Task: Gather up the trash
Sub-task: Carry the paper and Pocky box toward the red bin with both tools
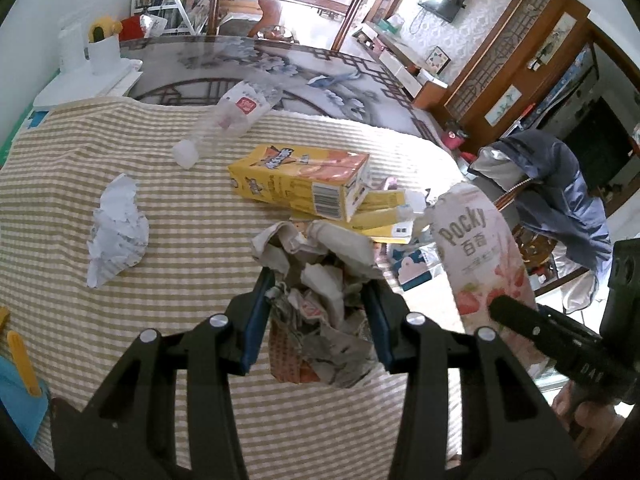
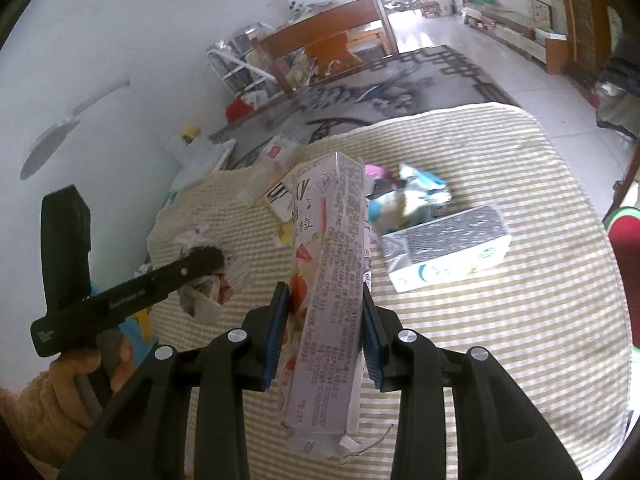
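My left gripper [image 1: 318,292] is shut on a crumpled wad of printed paper [image 1: 324,276], lifted above the striped cloth. My right gripper [image 2: 325,296] is shut on a pink Pocky box [image 2: 328,292], held upright; the same Pocky box [image 1: 480,248] shows at the right of the left wrist view. On the cloth lie a yellow carton [image 1: 304,180], a clear plastic bottle [image 1: 236,114] and a white crumpled paper [image 1: 116,228]. A white-and-grey box [image 2: 448,248] and a blue-white wrapper [image 2: 416,196] lie to the right of the Pocky box in the right wrist view.
The striped cloth [image 1: 160,160] covers part of a patterned table [image 1: 280,68]. White containers [image 1: 92,60] stand at the back left by the wall. A chair with a blue jacket [image 1: 552,184] is beside the table on the right. A person's hand [image 2: 80,368] holds the left gripper handle.
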`<state>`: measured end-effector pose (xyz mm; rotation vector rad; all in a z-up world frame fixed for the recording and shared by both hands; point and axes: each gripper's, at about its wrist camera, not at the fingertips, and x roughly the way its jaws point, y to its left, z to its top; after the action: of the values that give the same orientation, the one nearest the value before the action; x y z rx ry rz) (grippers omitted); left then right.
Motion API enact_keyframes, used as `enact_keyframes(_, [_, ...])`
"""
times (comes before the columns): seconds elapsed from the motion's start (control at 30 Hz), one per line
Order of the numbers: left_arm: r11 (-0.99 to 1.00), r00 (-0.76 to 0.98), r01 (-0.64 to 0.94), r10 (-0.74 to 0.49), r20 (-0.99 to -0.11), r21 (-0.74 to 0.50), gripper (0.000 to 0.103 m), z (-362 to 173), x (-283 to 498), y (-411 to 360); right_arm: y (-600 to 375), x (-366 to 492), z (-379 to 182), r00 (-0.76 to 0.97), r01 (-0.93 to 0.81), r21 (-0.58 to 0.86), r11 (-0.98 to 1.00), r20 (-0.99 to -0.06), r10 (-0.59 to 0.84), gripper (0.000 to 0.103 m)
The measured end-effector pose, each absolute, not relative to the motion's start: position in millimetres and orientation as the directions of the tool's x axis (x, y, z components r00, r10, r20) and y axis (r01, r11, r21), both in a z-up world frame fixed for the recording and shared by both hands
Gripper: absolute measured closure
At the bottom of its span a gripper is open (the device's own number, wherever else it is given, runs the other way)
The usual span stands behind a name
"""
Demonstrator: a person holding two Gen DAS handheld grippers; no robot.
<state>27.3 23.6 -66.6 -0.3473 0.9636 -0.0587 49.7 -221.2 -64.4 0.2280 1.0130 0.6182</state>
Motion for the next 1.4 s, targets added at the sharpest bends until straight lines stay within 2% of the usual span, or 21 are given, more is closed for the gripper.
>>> enact_keyframes(0.33, [0.948,0.604,-0.048,-0.223,-0.765,-0.315,0.061,-49,38,-19,-279,51,-62,0.433,-0.300,0.464,0.834,-0.712,0.552,0.070])
enact_keyframes(0.67, [0.949,0.626,0.045,-0.271,-0.731,-0.313,0.061,-31,70,-108,-362,76,-70,0.460,-0.221,0.495,0.840,-0.707,0.537,0.070])
enact_keyframes(1.17, [0.933,0.539,0.130,-0.352,-0.766,-0.337,0.061,-51,129,-239,-487,123,-83,0.491,-0.120,0.526,0.842,-0.706,0.511,0.069])
enact_keyframes(1.4, [0.898,0.462,0.260,-0.439,-0.770,-0.355,0.061,-63,162,-318,-556,134,-95,0.531,0.003,0.522,0.853,-0.724,0.441,0.069])
